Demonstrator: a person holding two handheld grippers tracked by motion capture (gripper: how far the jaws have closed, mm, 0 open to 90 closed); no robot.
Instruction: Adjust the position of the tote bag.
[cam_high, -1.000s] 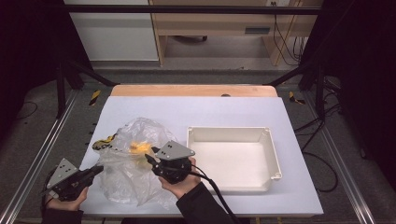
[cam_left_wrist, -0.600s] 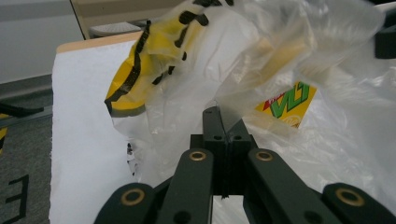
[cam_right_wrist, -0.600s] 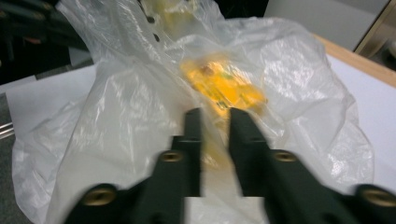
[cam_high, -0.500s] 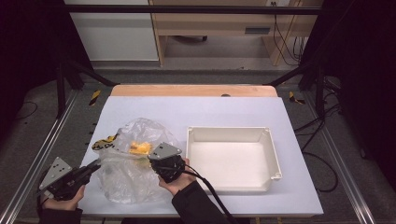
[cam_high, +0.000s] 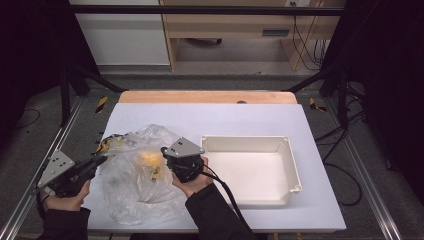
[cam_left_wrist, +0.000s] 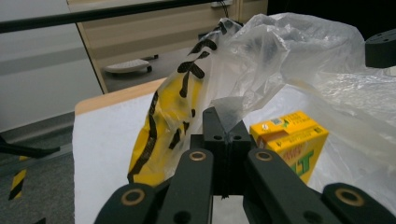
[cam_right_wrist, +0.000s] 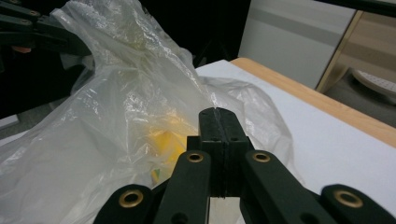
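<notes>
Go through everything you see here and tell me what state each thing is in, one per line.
Left tongs: shut on the plastic bag's edge.
Right tongs: shut on the plastic bag film.
Plastic bag: clear, crumpled, held up between both tongs, items inside.
Yellow carton: closed, inside the bag.
Yellow packet: inside the bag, against its side.
White tray: empty, flat on the table.
</notes>
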